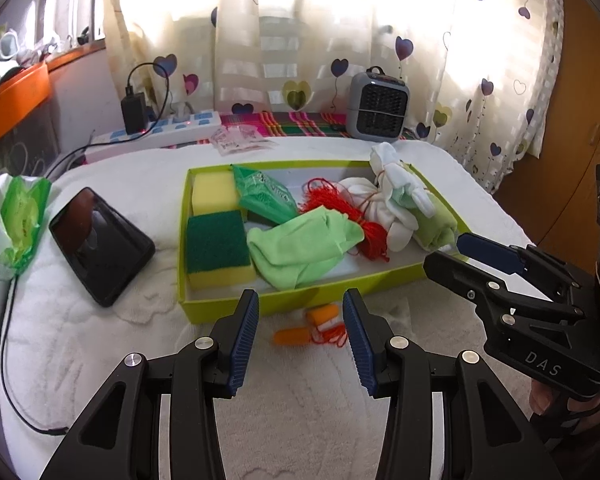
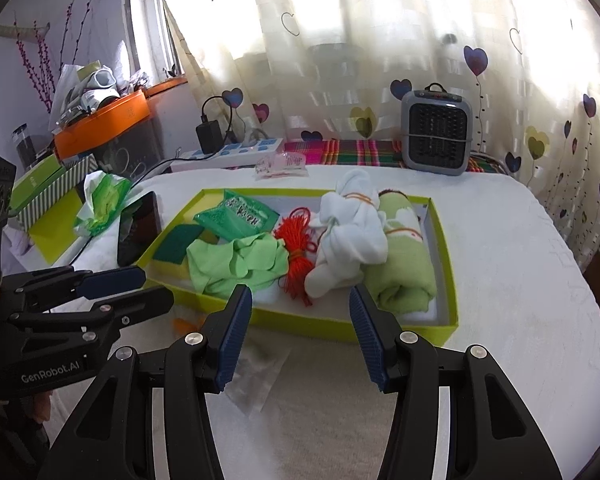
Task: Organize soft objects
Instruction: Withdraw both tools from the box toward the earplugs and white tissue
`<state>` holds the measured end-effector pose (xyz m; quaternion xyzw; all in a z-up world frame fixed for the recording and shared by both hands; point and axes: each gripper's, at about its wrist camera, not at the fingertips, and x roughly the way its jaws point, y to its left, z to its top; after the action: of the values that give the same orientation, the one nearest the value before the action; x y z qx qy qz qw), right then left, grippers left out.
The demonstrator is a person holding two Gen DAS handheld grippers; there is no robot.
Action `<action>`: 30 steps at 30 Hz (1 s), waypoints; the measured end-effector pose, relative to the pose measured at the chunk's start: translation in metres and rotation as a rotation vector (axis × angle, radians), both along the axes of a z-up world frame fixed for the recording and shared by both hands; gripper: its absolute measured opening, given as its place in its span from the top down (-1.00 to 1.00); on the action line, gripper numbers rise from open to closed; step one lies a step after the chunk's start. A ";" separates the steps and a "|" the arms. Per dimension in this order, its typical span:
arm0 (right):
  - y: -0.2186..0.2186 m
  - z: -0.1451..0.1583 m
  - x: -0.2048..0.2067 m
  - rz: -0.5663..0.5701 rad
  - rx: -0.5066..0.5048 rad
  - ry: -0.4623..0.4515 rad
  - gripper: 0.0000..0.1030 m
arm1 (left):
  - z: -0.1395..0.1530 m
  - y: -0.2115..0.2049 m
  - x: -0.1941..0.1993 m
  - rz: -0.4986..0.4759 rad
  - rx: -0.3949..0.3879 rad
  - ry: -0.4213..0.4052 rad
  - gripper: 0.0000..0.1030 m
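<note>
Left tongs [image 1: 300, 336] and right tongs [image 2: 298, 330] both parted, gripping nothing; orange earplugs [image 1: 300, 330] beyond the left pair's tips.

The right gripper [image 2: 300, 328] hangs with jaws apart and empty before the lime-green box [image 2: 446, 264], which holds a rolled green towel [image 2: 404, 272], white cloth bundle [image 2: 352, 240], orange cord [image 2: 296, 252] and green cloth [image 2: 236, 264]; the left gripper [image 2: 132, 288] hovers left

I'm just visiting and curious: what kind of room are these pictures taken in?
Most likely a bedroom at home. The work surface looks like a bed with a white quilted cover, heart-print curtains hang over a bright window, and a small heater and power strip sit behind.
</note>
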<state>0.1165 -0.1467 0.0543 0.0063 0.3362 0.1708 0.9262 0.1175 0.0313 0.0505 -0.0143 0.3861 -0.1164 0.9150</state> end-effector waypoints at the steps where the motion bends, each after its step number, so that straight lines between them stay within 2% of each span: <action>1: 0.000 -0.001 -0.001 0.001 0.001 0.004 -0.01 | 0.000 0.001 -0.001 0.003 0.000 0.001 0.18; 9: 0.003 -0.012 -0.011 0.032 0.004 0.050 -0.01 | -0.007 0.010 -0.009 0.014 0.006 0.008 0.18; 15: 0.009 -0.019 -0.016 0.055 0.005 0.081 -0.02 | -0.013 0.022 -0.010 0.027 -0.025 0.023 0.18; 18: 0.012 -0.023 -0.018 0.061 0.003 0.092 -0.17 | -0.017 0.028 -0.011 0.031 -0.042 0.029 0.18; 30: 0.026 -0.036 -0.014 0.079 -0.007 0.154 -0.19 | -0.027 0.036 -0.010 0.037 -0.081 0.054 0.18</action>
<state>0.1027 -0.1212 0.0183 0.0029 0.4070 0.2051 0.8901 0.1080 0.0675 0.0238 -0.0617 0.4052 -0.1147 0.9049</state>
